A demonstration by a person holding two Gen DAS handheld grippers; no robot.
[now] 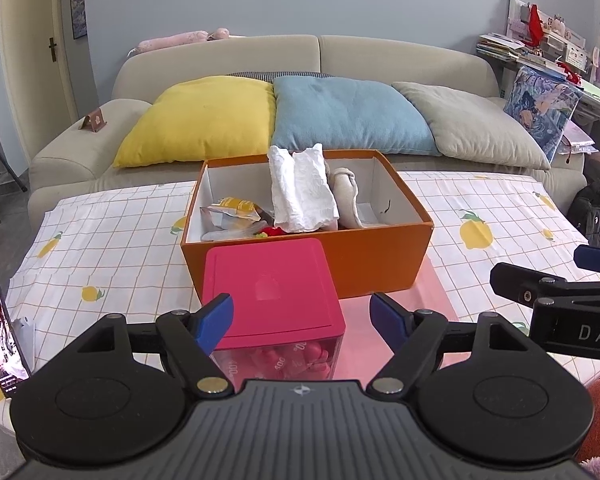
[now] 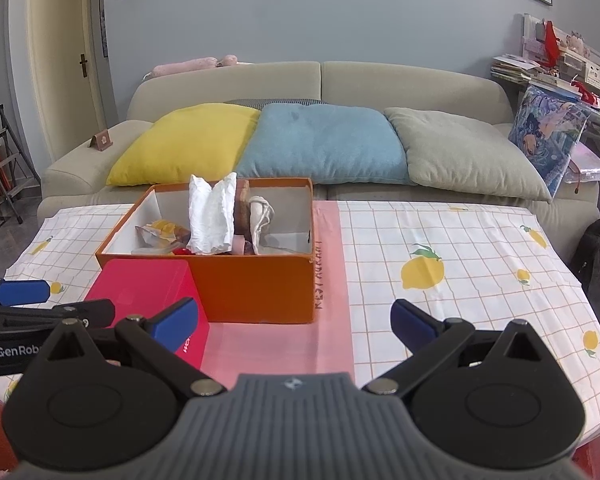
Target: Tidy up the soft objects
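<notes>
An orange box (image 1: 380, 258) stands on the table with a white crumpled cloth (image 1: 302, 188), a beige soft item (image 1: 346, 196) and a yellow packet (image 1: 236, 210) inside; it also shows in the right wrist view (image 2: 252, 284). A pink lidded container (image 1: 272, 292) sits in front of it, also seen in the right wrist view (image 2: 148, 292). My left gripper (image 1: 302, 322) is open, its fingers either side of the pink container's near end. My right gripper (image 2: 294, 322) is open and empty over the pink strip, right of the container.
A lemon-print tablecloth (image 2: 460, 264) covers the table. A phone (image 1: 2, 340) stands at the front left. Behind is a sofa (image 2: 340, 80) with yellow (image 1: 204, 120), blue (image 1: 348, 116) and grey (image 1: 472, 120) pillows. Cluttered shelves (image 1: 540, 48) stand at the right.
</notes>
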